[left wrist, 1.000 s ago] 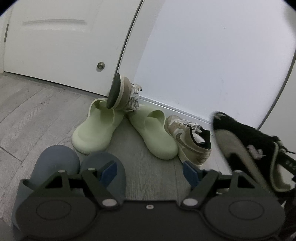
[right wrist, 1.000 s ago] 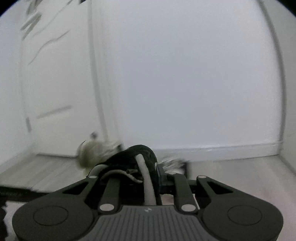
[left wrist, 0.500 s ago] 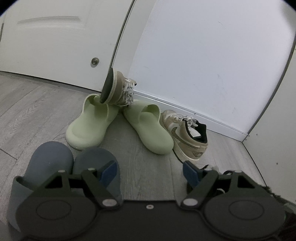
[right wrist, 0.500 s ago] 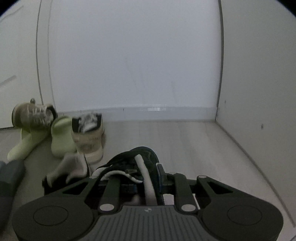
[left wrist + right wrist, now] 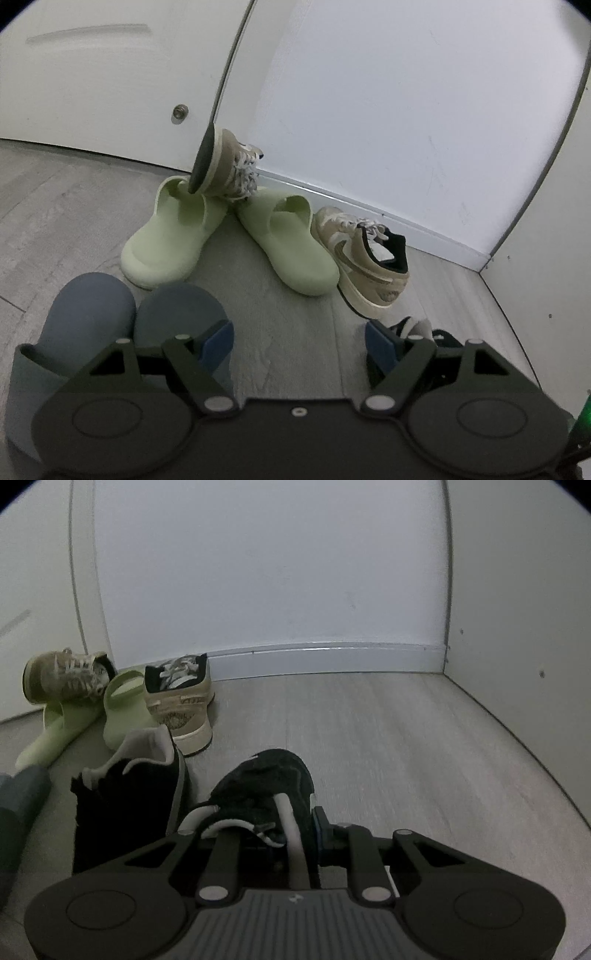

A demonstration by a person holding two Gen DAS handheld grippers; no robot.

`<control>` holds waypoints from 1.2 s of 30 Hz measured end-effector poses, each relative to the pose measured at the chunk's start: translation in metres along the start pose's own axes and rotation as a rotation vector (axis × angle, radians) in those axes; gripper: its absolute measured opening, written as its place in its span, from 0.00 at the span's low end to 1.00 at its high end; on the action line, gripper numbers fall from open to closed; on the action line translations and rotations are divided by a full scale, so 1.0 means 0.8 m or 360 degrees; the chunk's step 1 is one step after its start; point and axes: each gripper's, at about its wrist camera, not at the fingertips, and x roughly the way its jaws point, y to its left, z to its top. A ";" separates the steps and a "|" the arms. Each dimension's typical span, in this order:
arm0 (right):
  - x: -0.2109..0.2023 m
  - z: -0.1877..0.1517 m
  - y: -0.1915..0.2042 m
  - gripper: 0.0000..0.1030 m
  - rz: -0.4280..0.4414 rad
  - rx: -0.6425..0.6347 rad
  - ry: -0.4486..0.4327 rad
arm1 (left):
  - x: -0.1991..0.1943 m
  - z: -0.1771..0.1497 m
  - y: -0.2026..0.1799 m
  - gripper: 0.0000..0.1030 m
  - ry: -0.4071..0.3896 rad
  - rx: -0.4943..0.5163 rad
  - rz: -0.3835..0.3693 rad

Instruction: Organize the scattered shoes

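Note:
My right gripper (image 5: 280,834) is shut on a black sneaker (image 5: 266,786) with white laces, held low over the grey floor. Whether its sole touches the floor I cannot tell. A second black sneaker (image 5: 129,797) stands just left of it, and its top (image 5: 436,332) peeks out behind my left gripper's right finger. My left gripper (image 5: 299,339) hangs open over bare floor, holding nothing. Two blue-grey slippers (image 5: 92,314) lie side by side under its left finger. Beyond are two green slippers (image 5: 170,236), an upright tan sneaker (image 5: 369,258), and a tan sneaker (image 5: 221,166) tipped on its side on a green slipper.
A white door (image 5: 92,74) with a small round knob (image 5: 180,110) stands behind the shoes at the left. A white wall with a baseboard (image 5: 332,657) meets a side panel (image 5: 517,627) at the right corner. Bare floor (image 5: 406,738) stretches right of the held sneaker.
My right gripper has come down with the black sneaker and swung toward the corner, ending beside the other black sneaker. The held sneaker has left the left wrist view. My left gripper barely moved.

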 end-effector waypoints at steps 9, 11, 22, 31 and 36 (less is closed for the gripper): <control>-0.008 0.014 -0.007 0.56 -0.0018 -0.0014 0.0161 | 0.001 0.000 0.002 0.77 0.0007 -0.0001 0.0011; -0.022 0.016 -0.009 0.62 -0.0034 -0.0021 0.0170 | 0.003 -0.001 0.002 0.77 0.0013 -0.0020 0.0001; -0.082 -0.012 0.038 0.74 0.0189 -0.0244 0.0298 | 0.003 -0.005 -0.011 0.77 0.0028 0.0044 -0.0028; -0.076 -0.031 0.034 0.75 -0.0011 -0.0489 0.0331 | 0.007 -0.004 -0.009 0.77 0.0037 0.0024 -0.0018; -0.072 -0.031 -0.003 0.75 -0.0207 -0.0429 0.0305 | 0.012 -0.004 -0.008 0.77 0.0056 0.0015 -0.0020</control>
